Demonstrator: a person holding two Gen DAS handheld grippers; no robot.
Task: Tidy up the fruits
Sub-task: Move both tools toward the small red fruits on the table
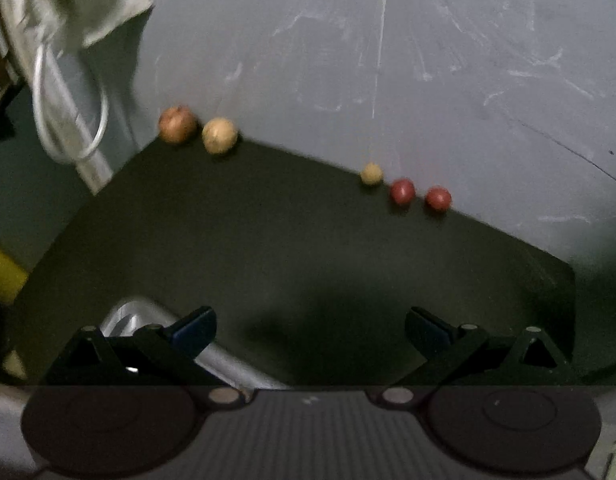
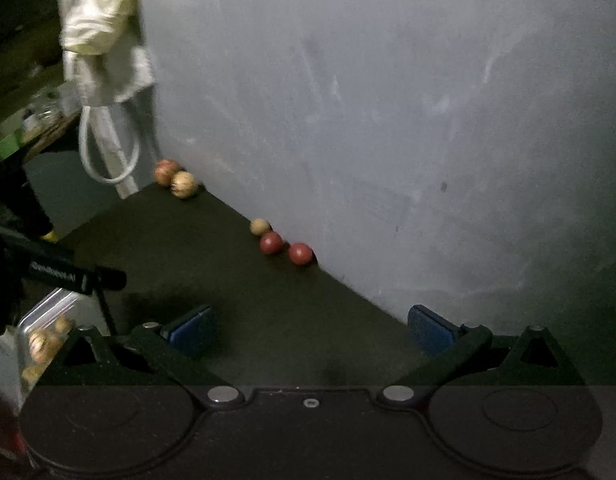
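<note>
Several fruits lie on a dark table (image 1: 268, 240) along the grey wall: a reddish-orange fruit (image 1: 177, 124), a yellow fruit (image 1: 219, 135), a small yellow fruit (image 1: 371, 173) and two red fruits (image 1: 402, 191) (image 1: 438, 198). The right wrist view shows the same row: (image 2: 166, 172), (image 2: 184, 185), (image 2: 260, 226), (image 2: 272, 243), (image 2: 300, 253). A clear container (image 2: 40, 332) with several fruits stands at lower left; its metal-looking rim (image 1: 128, 316) shows by my left gripper. My left gripper (image 1: 310, 330) and right gripper (image 2: 311, 330) are open and empty, well short of the fruits.
The grey wall (image 1: 387, 60) bounds the table at the back. A white cloth bag with looped cord (image 2: 104, 40) hangs at the far left corner. The left gripper's body (image 2: 68, 274) crosses the right wrist view at left. A yellow object (image 1: 4, 276) sits off the table's left edge.
</note>
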